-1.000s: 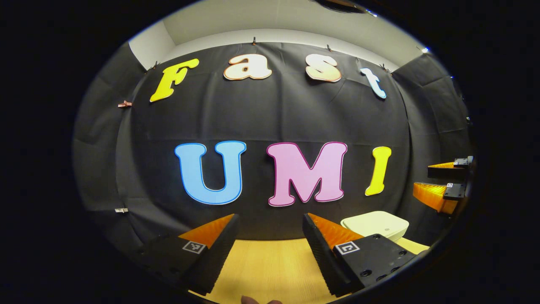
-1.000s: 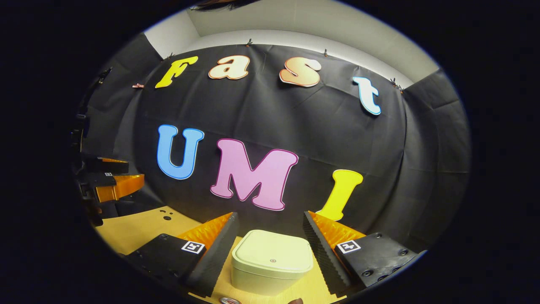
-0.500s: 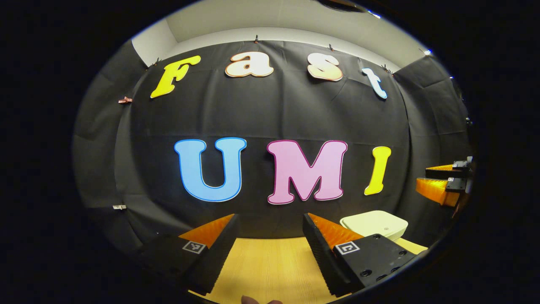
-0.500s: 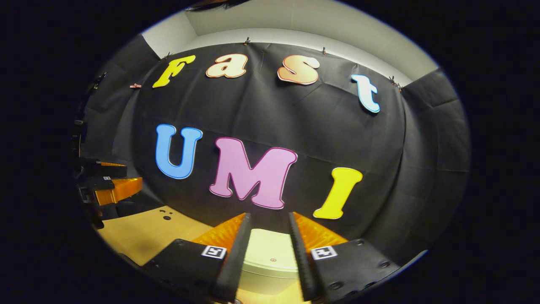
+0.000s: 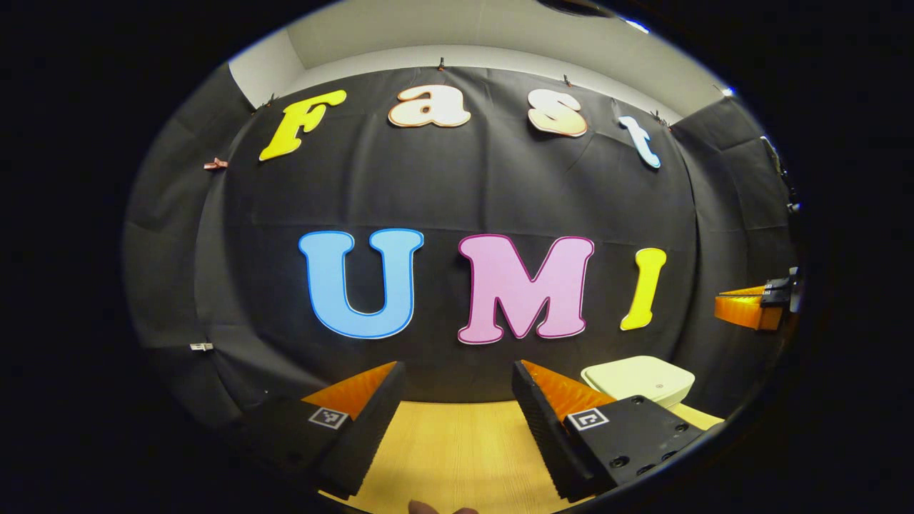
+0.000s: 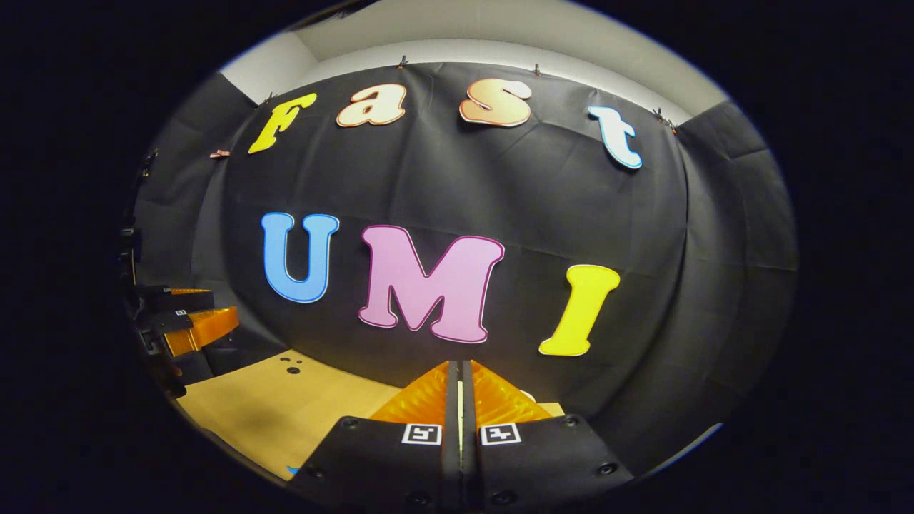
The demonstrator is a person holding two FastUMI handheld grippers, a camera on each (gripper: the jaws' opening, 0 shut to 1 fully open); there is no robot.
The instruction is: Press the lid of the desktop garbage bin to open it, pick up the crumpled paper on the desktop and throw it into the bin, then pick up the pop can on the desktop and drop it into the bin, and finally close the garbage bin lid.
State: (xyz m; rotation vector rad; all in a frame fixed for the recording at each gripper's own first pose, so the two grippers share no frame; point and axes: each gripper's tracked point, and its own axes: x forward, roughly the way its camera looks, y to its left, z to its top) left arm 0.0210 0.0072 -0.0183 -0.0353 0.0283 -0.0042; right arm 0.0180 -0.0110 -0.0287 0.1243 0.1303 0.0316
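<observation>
Light wooden tabletop [image 5: 457, 450] with small dark holes [image 6: 291, 365], white wall [image 5: 500, 28] above.

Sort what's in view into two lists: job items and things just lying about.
Job items:
cream square plastic garbage bin, lid closed
left gripper, open
right gripper, shut

Lying about:
light wooden desktop
small metal clip on the black cloth wall

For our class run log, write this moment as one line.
right gripper: jaws shut, empty | left gripper: jaws open | cream square plastic bin: lid closed
</observation>
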